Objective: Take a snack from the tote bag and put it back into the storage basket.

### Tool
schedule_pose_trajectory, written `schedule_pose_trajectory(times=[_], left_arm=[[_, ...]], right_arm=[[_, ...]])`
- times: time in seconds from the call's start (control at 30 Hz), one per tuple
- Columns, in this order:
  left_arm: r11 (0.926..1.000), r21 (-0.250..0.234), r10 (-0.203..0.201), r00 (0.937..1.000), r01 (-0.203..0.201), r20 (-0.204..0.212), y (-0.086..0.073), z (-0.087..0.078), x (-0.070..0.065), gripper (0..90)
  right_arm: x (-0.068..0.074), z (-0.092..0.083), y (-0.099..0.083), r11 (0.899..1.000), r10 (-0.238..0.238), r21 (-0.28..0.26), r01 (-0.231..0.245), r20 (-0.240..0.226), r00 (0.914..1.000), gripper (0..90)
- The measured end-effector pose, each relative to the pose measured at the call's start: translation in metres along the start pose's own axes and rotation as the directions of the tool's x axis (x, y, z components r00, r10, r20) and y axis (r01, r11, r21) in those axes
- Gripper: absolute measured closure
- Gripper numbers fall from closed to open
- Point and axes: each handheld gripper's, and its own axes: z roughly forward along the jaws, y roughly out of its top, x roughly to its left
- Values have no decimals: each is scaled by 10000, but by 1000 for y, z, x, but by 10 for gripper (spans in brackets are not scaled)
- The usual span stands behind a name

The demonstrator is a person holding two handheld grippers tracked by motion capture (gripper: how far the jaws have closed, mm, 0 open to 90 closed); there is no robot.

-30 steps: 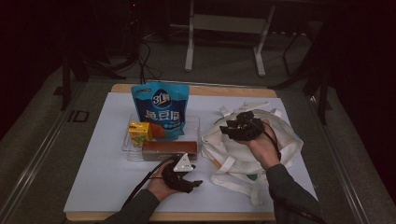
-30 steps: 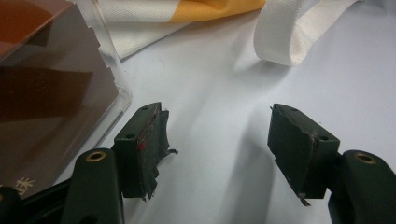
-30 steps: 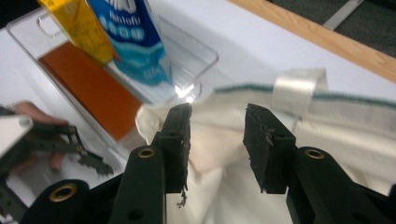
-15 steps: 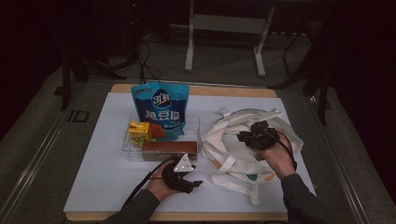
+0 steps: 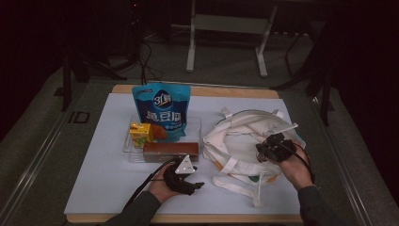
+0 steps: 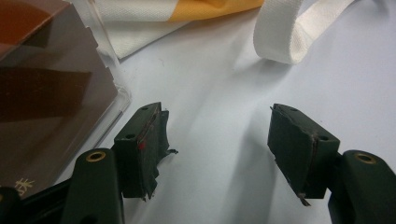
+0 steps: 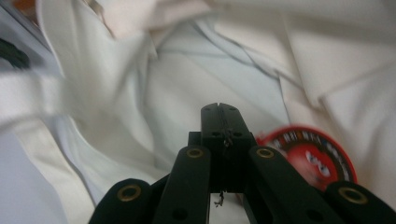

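While my right claw [image 5: 269, 151] hovers inside the mouth of the white tote bag [image 5: 240, 141], its jaws have just been closing and now meet on nothing. A red round tin [image 7: 317, 161] lies in the bag just beside them, seen in the right gripper view. My left claw [image 5: 188, 181] rests wide apart on the bench [image 5: 103, 165] near the brown box [image 5: 169, 150]. I judge one item packed; next calls for fetching another from the clear tray [image 5: 127, 148].
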Motion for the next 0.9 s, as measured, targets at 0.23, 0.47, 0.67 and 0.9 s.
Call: schedule_pose_trajectory(times=[0.23, 0.47, 0.67, 0.9], left_arm=[[10000, 14, 22, 10000, -22, -25, 0, 0, 0, 364], [10000, 48, 67, 10000, -67, -38, 0, 0, -1, 364], [10000, 60, 76, 10000, -76, -41, 0, 0, -1, 364], [10000, 66, 66, 10000, -65, -55, 0, 0, -1, 364]], right_arm=[[-8, 1, -21, 9995, 250, 192, -252, 113, 9996, 900], [-17, -2, -41, 9974, 349, 617, -378, 480, 9982, 900], [-20, -7, -50, 9957, 189, 890, -254, 732, 9971, 900], [-26, -4, -57, 9939, 381, 1003, -466, 854, 9956, 900]])
